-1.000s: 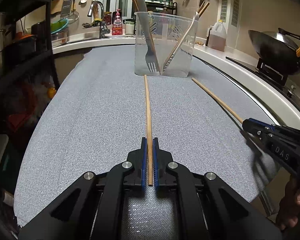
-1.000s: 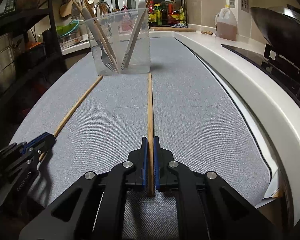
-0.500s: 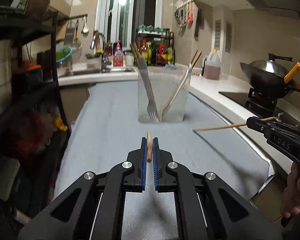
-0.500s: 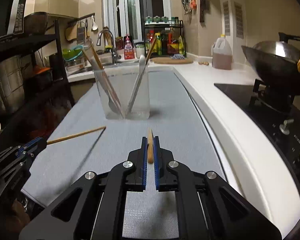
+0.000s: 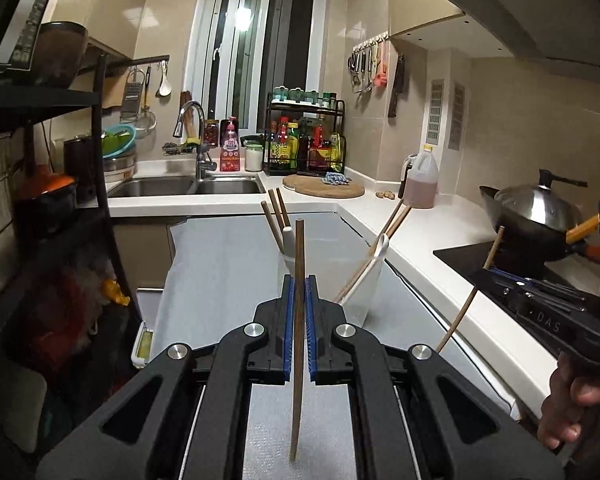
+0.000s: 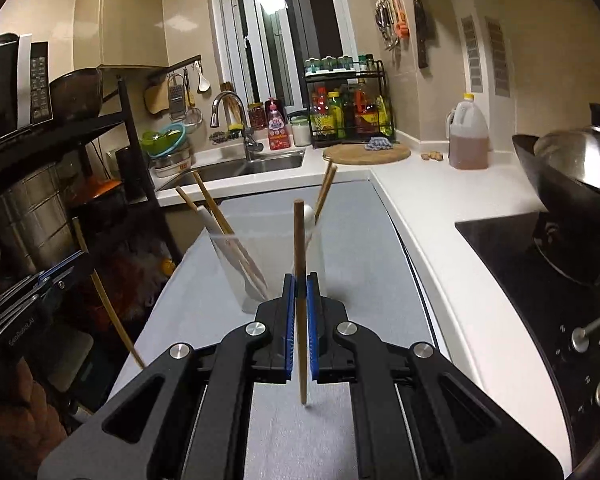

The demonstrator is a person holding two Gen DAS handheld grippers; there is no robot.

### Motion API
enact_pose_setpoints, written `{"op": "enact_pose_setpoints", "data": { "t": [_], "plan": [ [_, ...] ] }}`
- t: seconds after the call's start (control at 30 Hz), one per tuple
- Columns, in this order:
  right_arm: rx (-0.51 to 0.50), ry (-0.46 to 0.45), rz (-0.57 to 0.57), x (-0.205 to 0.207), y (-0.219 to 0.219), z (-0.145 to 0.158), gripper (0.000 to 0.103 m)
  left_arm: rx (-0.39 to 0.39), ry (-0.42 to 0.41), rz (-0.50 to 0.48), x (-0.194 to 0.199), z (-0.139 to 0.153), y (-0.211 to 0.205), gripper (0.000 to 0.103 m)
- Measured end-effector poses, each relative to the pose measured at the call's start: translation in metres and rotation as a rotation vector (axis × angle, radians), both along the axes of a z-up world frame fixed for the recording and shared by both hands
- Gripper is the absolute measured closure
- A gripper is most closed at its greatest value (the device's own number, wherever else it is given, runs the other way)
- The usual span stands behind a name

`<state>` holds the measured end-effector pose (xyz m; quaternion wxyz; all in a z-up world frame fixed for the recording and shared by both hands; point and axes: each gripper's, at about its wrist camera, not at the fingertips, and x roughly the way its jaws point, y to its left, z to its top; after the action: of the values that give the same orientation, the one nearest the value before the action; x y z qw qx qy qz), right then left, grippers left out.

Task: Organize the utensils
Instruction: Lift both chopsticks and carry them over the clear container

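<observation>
Both chopsticks have come up off the grey mat since a second ago, when they lay flat pointing at the container, and each now stands nearly upright in its own tool. Seen from the left wrist camera, the left gripper [image 5: 298,296] has its blue pads closed tight on the left chopstick [image 5: 298,320], which runs from 12 o'clock down to 6 o'clock through the jaws, its lower tip hanging above the grey mat [image 5: 228,264]. At 3 o'clock in that view the right gripper [image 5: 496,276] shows with its own stick slanting through it (a hand [image 5: 572,400] grips the handle below). From the right wrist camera, the right gripper [image 6: 300,294] is likewise clamped on the right chopstick [image 6: 300,300], upright, tip clear of the mat. The left gripper [image 6: 66,266] sits at 9 o'clock there, its stick tilted. The clear container [image 5: 328,280] stands on the mat just beyond both tools at 12 o'clock, holding several chopsticks [image 6: 212,208] leaning against its left wall and a white spoon [image 5: 380,246] leaning right. A wok [image 5: 536,216] sits on the stove at 3 o'clock.
</observation>
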<state>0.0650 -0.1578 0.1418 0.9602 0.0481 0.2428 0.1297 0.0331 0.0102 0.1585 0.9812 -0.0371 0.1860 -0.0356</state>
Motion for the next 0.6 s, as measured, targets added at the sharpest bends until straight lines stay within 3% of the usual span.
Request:
{"op": "enact_pose_setpoints", "data": {
  "t": [0.27, 0.6],
  "plan": [
    [-0.015, -0.066, 0.033, 0.027, 0.011, 0.041, 0.097, -0.052, 0.054, -0.014, 0.035, 0.032, 0.011, 0.097],
    [0.015, -0.194, 0.068, 0.074, 0.021, 0.108, 0.097, -0.044, -0.019, -0.065, 0.085, 0.099, -0.003, 0.098]
  ]
}}
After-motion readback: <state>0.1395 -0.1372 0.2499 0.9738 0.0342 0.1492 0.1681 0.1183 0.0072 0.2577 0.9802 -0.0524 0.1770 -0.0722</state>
